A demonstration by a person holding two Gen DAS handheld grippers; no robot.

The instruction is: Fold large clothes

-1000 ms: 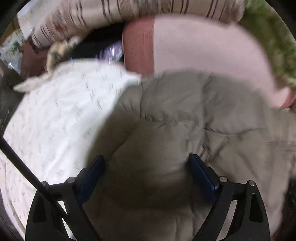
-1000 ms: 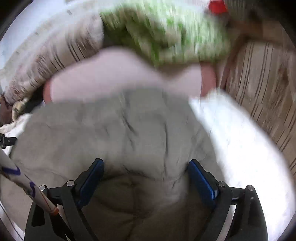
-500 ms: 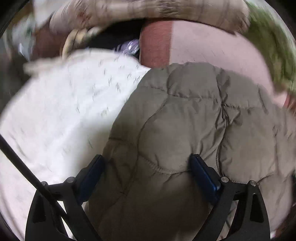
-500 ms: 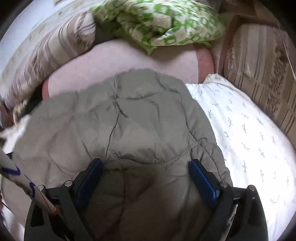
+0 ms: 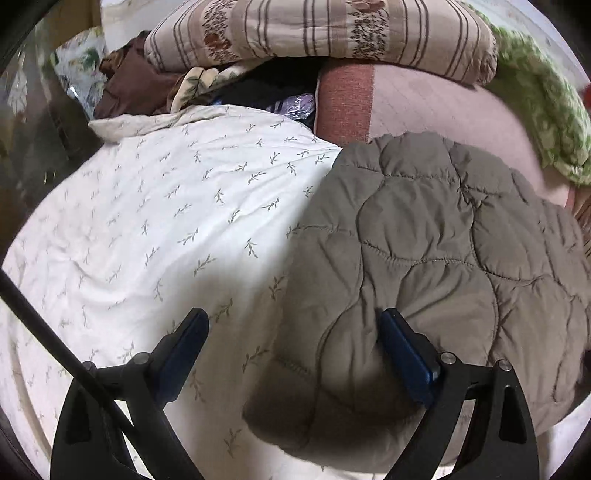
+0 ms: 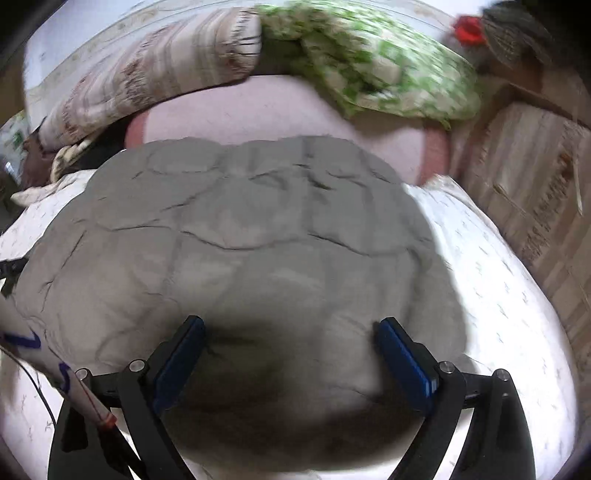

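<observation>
- A white leaf-print bedspread (image 5: pixel 155 221) is seen covering most of the bed; the grey-brown quilted jacket (image 5: pixel 436 266) is laid on it, with its far edge lying over a pink cushion (image 5: pixel 436 107) at the head end.
- A striped pillow (image 5: pixel 317 33) and a green patterned cloth (image 5: pixel 543 110) are piled beyond the cushion, well apart from the jacket's near edge.
- The jacket is seen as a rounded, puffy bundle, apparently already doubled over at least once; its long axis is judged to run left to right across the bed, though fisheye bending and blur in the right wrist view make this uncertain.
- From the right gripper (image 6: pixel 291 354) the jacket lies straight ahead and under it, centred between the fingers; this tool is judged the nearer and better placed for a next fold.
- From the left gripper (image 5: pixel 293 354) the jacket lies ahead and to the right; only its left edge is reached, with bare bedspread in front of the left finger.
- Left gripper: jaws spread wide, nothing gripped; the right finger (image 5: pixel 406 362) is touching or pressed into the jacket's near-left edge, the left finger (image 5: pixel 183 354) is over the bedspread.
- Right gripper: jaws spread wide, nothing gripped; both fingers are set over the jacket's near edge, contact cannot be told.
</observation>
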